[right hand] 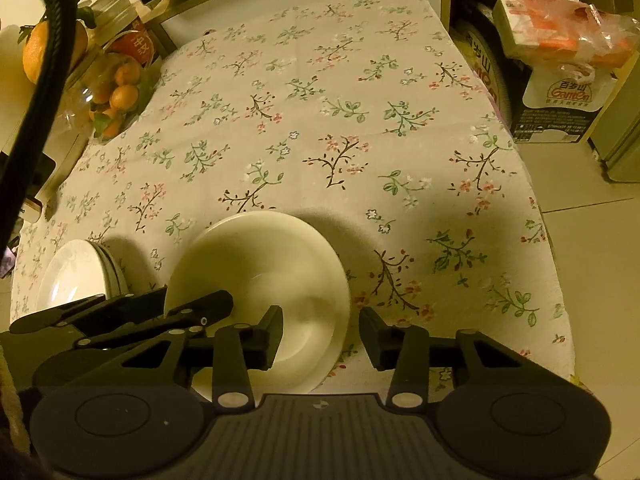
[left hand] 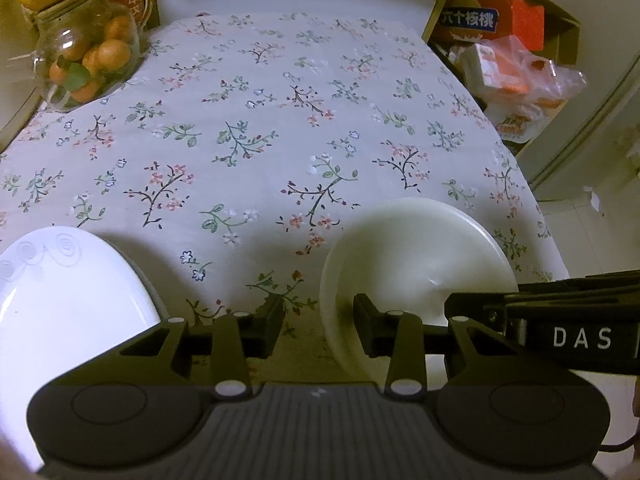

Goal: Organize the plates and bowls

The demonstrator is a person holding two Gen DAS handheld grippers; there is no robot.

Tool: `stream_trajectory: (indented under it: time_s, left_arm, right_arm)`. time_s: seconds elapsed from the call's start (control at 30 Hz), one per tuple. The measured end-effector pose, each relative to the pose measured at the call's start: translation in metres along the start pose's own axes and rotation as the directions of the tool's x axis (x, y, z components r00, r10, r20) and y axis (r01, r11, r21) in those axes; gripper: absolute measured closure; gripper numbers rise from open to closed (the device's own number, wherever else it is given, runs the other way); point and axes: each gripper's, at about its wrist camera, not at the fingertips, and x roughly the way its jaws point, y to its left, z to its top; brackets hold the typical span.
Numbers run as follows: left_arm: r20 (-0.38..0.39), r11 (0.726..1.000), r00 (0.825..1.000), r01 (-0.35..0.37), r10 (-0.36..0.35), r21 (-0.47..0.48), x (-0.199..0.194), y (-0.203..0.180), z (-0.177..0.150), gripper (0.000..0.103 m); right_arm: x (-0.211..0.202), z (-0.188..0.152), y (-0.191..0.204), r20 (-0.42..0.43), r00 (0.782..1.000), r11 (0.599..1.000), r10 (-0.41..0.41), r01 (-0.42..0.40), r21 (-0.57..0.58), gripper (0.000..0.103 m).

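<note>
A plain white bowl (left hand: 416, 256) sits on the floral tablecloth near the front edge; it also shows in the right wrist view (right hand: 260, 268). A stack of white plates with a swirl pattern (left hand: 60, 292) lies to its left, also seen in the right wrist view (right hand: 76, 276). My left gripper (left hand: 318, 326) is open, its jaws straddling the bowl's left rim. My right gripper (right hand: 320, 338) is open, its jaws straddling the bowl's right rim. The right gripper's body (left hand: 560, 320) shows in the left wrist view, and the left gripper's body (right hand: 132, 316) in the right wrist view.
A glass jar of small oranges (left hand: 88, 60) stands at the table's far left corner, also in the right wrist view (right hand: 116, 96). Boxes and plastic bags (left hand: 508, 60) pile up beyond the table's right edge. The tablecloth (right hand: 340, 140) spreads behind the bowl.
</note>
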Motion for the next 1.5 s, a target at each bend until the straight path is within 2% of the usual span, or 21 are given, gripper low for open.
stream_trajectory:
  time_s: [0.4,0.87,1.5]
  left_arm:
    - [0.005,0.999,0.999,0.039,-0.039,0.023,0.001,-0.003,0.0,0.086]
    - [0.013,0.998,0.998,0.064,-0.064,0.007,-0.002,-0.001,0.002,0.09]
    - [0.014,0.998,0.998,0.061,-0.061,0.005,-0.005,-0.002,0.002,0.09]
  right_arm:
    - [0.001,-0.001,-0.001,-0.004,1.0,1.0,0.002,-0.002,-0.001,0.075]
    - [-0.002,0.0,-0.007,0.005,1.0,1.0,-0.013,0.013,0.017,0.089]
    - [-0.006,0.002,-0.012,0.022,1.0,0.998,0.005,-0.006,0.064,0.092]
